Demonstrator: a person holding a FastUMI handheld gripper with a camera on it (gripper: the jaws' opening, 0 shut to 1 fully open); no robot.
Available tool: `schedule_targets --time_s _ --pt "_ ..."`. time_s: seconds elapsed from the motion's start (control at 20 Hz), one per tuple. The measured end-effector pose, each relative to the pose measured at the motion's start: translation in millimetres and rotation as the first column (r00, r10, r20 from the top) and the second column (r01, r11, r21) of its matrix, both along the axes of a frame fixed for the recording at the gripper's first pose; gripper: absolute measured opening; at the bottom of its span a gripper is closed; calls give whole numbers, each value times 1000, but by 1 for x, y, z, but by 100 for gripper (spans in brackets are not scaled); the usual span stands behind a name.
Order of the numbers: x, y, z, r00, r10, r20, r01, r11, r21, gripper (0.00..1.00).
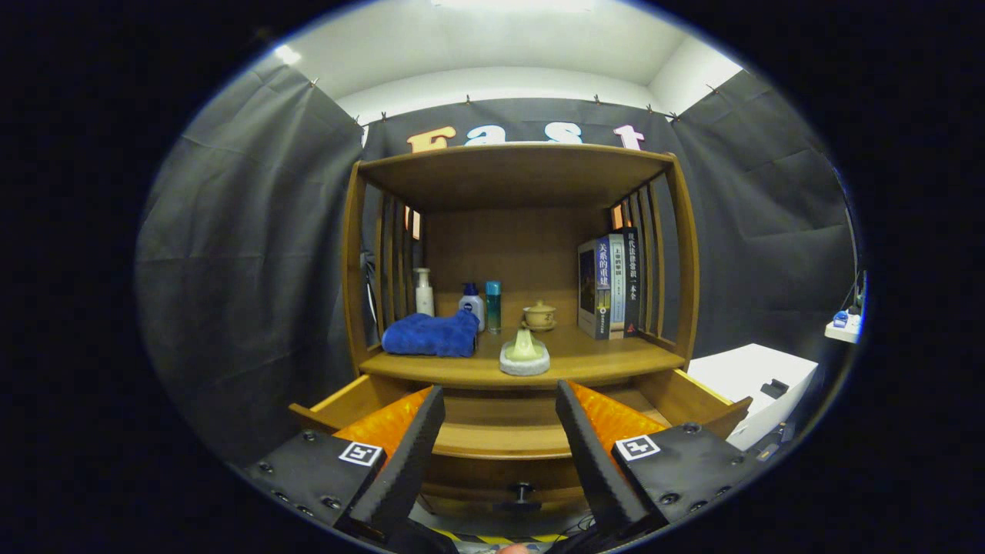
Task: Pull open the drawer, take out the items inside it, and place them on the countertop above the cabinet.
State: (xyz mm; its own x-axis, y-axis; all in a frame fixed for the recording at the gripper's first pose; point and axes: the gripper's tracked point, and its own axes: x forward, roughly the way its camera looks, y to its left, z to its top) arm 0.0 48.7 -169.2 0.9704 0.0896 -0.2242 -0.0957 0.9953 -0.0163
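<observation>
Judging from the layout, the drawer (504,438) has been pulled open below the countertop (600,360), where a towel (431,335) and a small dish (525,355) are set. The gripper (500,412) is held wide apart and empty; possibly nothing remains inside.
</observation>
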Motion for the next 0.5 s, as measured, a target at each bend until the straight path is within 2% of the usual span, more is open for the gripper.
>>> schedule_targets --time_s 0.25,0.5 --pt "-8 -6 -44 1000 1 -30 0 999 32 95" --pt "-5 -24 -75 997 -50 -56 51 999 12 94"
